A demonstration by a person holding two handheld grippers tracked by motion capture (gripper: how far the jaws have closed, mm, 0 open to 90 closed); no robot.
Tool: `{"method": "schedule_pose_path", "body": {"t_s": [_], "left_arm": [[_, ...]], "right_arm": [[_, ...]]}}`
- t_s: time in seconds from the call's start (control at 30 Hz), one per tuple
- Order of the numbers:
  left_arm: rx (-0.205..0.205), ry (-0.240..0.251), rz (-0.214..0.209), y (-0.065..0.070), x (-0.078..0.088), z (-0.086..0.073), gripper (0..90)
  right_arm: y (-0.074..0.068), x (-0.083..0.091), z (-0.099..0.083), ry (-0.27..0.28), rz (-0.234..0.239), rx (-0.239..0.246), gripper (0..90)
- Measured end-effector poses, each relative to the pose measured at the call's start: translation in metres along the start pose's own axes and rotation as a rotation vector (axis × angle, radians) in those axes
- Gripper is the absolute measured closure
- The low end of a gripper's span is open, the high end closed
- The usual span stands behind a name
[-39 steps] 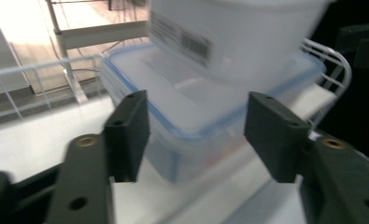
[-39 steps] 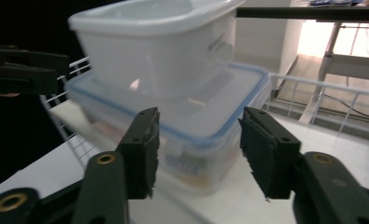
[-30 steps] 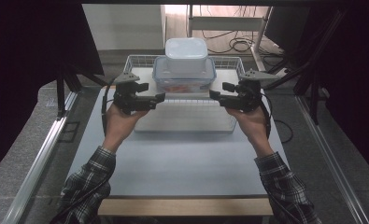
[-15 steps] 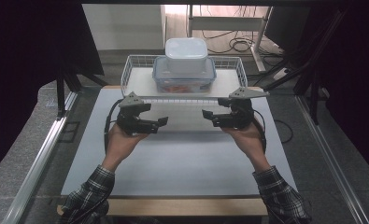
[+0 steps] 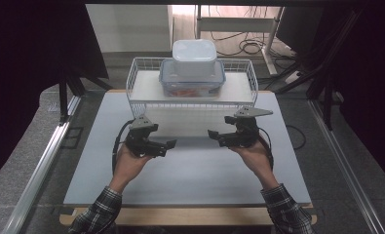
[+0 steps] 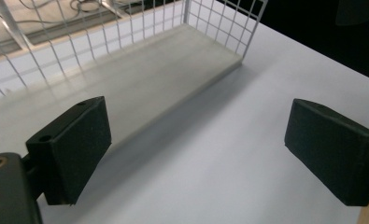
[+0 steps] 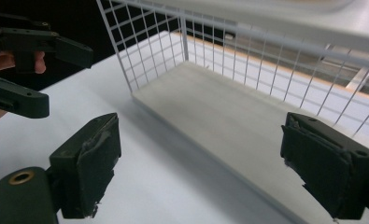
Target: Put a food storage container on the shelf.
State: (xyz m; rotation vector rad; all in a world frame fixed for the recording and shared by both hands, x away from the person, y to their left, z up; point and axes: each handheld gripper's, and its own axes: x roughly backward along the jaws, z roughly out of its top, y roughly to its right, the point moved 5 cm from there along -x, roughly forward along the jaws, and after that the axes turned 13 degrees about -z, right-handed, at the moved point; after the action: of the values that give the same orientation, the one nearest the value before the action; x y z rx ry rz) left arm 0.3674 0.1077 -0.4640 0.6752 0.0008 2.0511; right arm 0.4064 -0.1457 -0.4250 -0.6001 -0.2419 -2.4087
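A lab-like recording space: a white table (image 5: 190,180) ringed by black curtains (image 5: 34,48), metal frame rails (image 5: 39,165), and loose floor cables (image 5: 243,44) behind.

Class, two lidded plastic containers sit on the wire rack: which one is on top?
The smaller white container; it rests on the lid of the wider, clear blue-rimmed container.

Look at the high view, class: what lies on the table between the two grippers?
Nothing: between left gripper and right gripper the high view shows bare white table.
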Motion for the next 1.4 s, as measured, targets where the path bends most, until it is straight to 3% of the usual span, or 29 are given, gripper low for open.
{"method": "schedule_pose_path", "body": {"t_s": [0.23, 0.53, 0.7, 1.17, 1.4], "left_arm": [[0.017, -0.02, -0.002, 0.001, -0.003, -0.013, 4.4], [-0.019, -0.012, -0.004, 0.008, 0.005, -0.025, 1.0], [-0.011, -0.014, -0.008, 0.01, 0.011, -0.032, 1.1], [0.001, -0.011, -0.005, 0.015, 0.018, -0.052, 2.1], [-0.013, -0.029, 0.008, 0.017, 0.016, -0.061, 2.4]], "right_arm": [[-0.005, 0.001, -0.013, -0.016, 0.007, 0.017, 8.4], [-0.014, 0.006, -0.028, -0.026, 0.031, 0.055, 4.2], [-0.014, 0.01, -0.034, -0.03, 0.02, 0.067, 2.7], [-0.013, 0.018, -0.045, -0.001, 0.009, 0.045, 1.5], [-0.014, 0.016, -0.06, -0.031, 0.009, 0.052, 1.3]]}}
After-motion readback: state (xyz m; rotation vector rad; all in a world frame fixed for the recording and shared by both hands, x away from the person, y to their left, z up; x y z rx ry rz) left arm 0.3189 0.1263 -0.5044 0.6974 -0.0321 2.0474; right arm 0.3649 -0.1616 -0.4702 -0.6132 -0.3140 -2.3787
